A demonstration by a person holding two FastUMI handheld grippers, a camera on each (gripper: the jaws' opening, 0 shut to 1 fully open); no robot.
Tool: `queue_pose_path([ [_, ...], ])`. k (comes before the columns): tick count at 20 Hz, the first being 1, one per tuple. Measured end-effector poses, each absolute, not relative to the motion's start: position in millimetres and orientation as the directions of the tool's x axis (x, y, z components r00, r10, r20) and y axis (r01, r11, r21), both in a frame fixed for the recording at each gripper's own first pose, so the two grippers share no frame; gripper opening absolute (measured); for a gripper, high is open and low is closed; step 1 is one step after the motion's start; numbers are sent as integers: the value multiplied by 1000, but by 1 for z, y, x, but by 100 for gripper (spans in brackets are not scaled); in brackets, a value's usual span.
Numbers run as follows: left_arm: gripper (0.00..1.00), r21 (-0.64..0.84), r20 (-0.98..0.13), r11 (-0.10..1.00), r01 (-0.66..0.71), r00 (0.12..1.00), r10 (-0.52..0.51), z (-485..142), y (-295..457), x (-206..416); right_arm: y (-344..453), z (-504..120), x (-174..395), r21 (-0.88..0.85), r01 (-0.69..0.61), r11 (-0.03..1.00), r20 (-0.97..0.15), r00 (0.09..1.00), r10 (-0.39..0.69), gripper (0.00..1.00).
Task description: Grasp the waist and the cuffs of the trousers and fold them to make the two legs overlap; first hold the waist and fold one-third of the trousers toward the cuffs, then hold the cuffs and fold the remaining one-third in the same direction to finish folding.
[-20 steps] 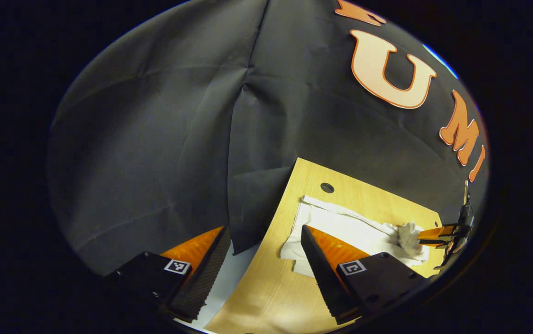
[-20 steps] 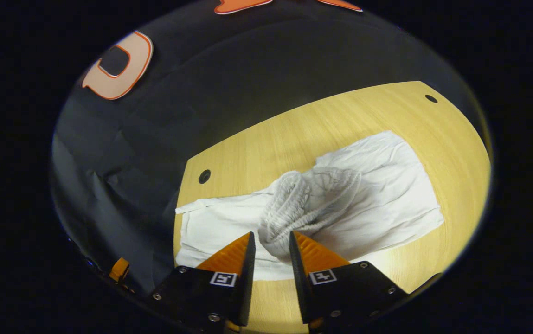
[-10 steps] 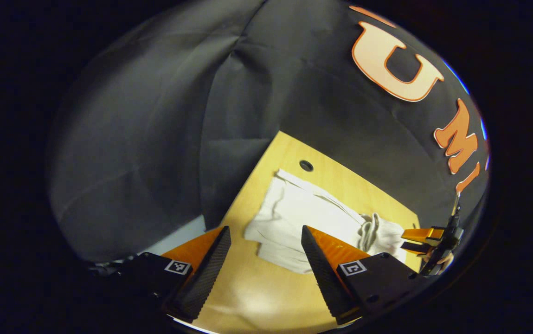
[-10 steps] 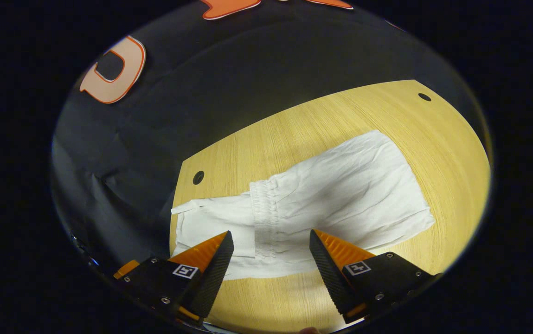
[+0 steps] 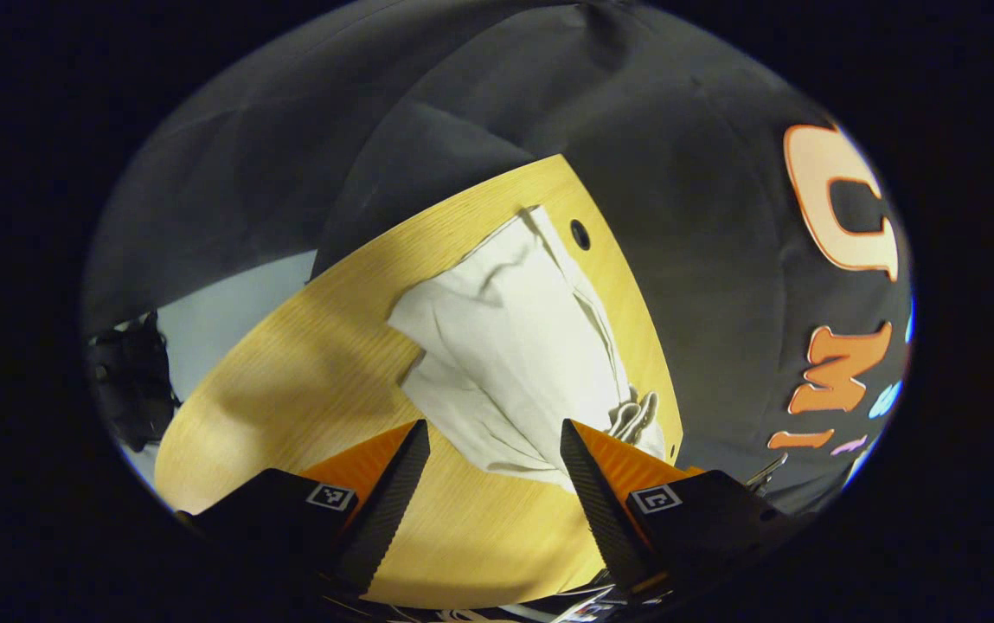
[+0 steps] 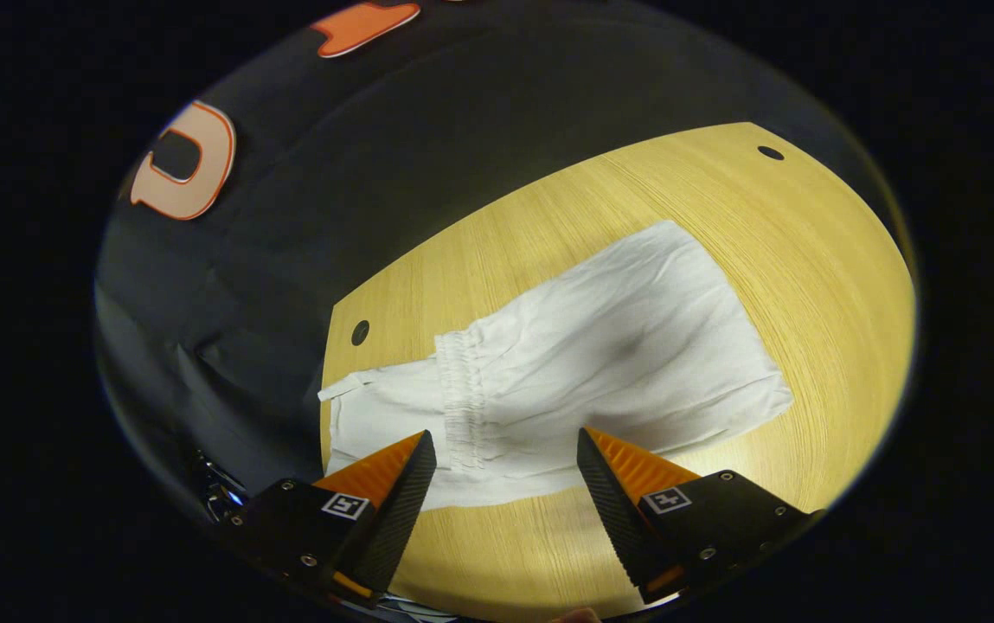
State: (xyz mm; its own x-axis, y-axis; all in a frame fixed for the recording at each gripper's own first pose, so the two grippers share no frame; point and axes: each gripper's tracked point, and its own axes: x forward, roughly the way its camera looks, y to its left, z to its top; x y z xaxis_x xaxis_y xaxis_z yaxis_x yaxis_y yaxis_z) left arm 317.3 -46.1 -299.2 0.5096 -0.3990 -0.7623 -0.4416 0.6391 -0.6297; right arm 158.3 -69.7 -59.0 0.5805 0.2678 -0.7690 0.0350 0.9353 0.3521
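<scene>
I am looking down the right gripper and its jaws are standing wide apart with nothing between them, hovering above the near edge of the white trousers. The trousers are lying flat on the wooden table, already folded lengthwise so the legs overlap. The gathered elastic waist is lying on top of the fabric, partway along it, with a single layer running on past it toward the cuffs at the table's left end, near a small round hole in the tabletop. The doubled part is spreading out to the right, lightly creased.

In the left gripper view I am seeing the left gripper also with its jaws spread wide and gripping nothing, held over the table. The trousers are lying ahead of it, one end reaching toward a hole near the far edge, and the bunched waist is sitting just beside the right-hand finger.
</scene>
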Motion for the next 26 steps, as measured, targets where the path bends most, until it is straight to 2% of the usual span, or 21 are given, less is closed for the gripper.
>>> queue_pose_path([
  [9, 100, -629, -771, 579, -518, 510, -381, -329, -41, 335, -107, -68, 156, 364, 108, 925, -789, 563, 245, 99],
  [14, 100, -629, -765, 590, -506, 538, -354, -328, -44, 359, -113, -64, 155, 406, 134, 904, -783, 561, 269, 99],
  [17, 96, -587, -793, 632, -506, 517, -322, -337, -44, 367, -118, -63, 153, 429, 152, 890, -781, 558, 281, 99],
  [20, 30, -544, -822, 658, -522, 491, -290, -351, -43, 374, -128, -63, 150, 436, 168, 884, -781, 560, 278, 99],
  [21, 18, -551, -816, 647, -527, 503, -286, -352, -43, 378, -134, -63, 148, 430, 169, 887, -781, 562, 271, 99],
  [23, 6, -575, -794, 622, -532, 546, -268, -353, -44, 388, -144, -64, 144, 422, 171, 890, -783, 564, 263, 99],
  [26, 4, -611, -746, 639, -467, 610, -268, -328, -47, 392, -155, -59, 142, 425, 170, 889, -778, 571, 263, 99],
])
